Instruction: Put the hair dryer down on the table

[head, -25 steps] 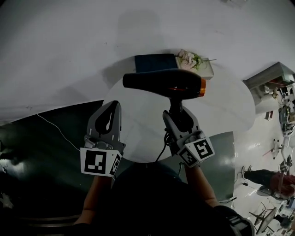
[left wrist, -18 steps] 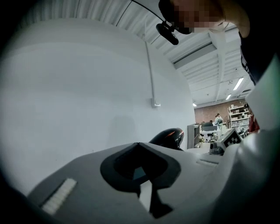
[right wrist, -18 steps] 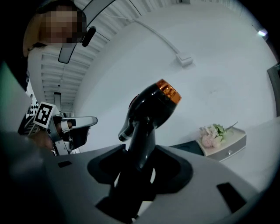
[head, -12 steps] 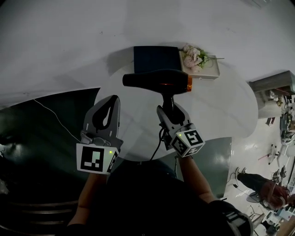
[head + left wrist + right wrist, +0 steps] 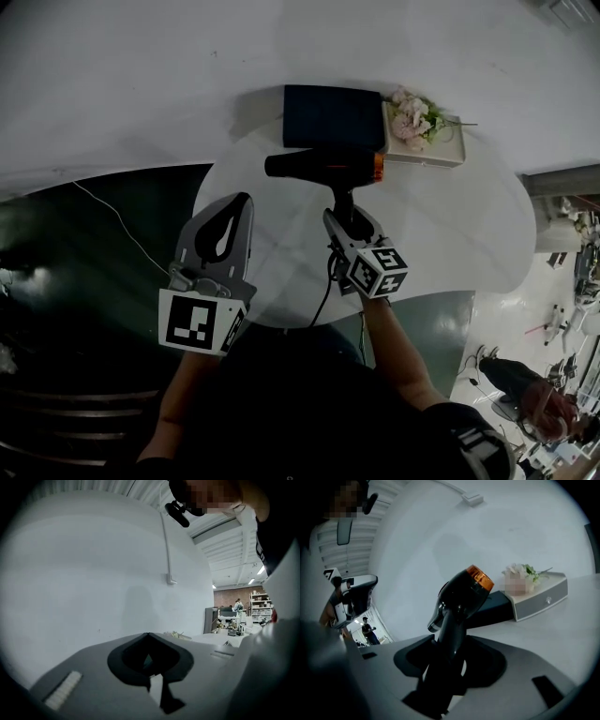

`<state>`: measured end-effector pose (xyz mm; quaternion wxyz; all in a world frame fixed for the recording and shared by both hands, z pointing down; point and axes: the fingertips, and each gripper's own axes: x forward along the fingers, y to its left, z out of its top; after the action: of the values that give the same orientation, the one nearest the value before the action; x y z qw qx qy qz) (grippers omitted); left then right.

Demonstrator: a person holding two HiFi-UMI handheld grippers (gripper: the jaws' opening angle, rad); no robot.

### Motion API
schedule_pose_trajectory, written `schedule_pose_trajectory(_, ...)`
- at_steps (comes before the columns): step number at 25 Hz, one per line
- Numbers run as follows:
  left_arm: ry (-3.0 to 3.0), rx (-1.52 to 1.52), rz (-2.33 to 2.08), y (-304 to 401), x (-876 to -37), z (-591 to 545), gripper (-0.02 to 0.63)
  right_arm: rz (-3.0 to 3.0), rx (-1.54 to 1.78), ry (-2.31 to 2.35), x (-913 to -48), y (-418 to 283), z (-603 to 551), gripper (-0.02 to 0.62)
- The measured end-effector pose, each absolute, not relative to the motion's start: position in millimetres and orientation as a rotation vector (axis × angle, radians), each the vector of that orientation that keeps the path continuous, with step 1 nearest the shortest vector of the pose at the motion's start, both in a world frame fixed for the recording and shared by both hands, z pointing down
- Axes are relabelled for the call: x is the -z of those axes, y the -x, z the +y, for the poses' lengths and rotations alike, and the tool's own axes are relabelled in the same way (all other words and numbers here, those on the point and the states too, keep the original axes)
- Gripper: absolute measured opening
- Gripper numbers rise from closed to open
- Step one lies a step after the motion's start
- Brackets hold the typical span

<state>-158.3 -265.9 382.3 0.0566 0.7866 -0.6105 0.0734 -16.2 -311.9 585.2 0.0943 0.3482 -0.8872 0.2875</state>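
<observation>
Two tools over table (image 5: pixel 450 234): right tool (image 5: pixel 345 217) clamps hair dryer (image 5: pixel 323 167) handle; left tool (image 5: pixel 239 202) closed near edge.

Dim and grey overall, brightest at the ceiling lights (image 5: pixel 253 581) far beyond the fingers (image 5: pixel 84 677). Strongly bowed and blackened toward the edges of both gripper views. Soft and blurred right at the fingers, sharper beyond. Faintly shadowed on the counter (image 5: pixel 450 216) beneath the left fingers.
</observation>
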Motion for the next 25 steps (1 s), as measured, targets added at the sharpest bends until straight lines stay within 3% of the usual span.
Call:
schedule_pose_trajectory(19,-2.321,-0.261,-1.851,172,-399,-274,0.012,-2.413,-1.26,-1.034,-665,7,-323,0.215)
schedule_pose_trajectory(25,-2.342,-0.246,-1.839,171,-397,-270,0.011,-2.298,-1.195,-1.11,-674,2,-322,0.215)
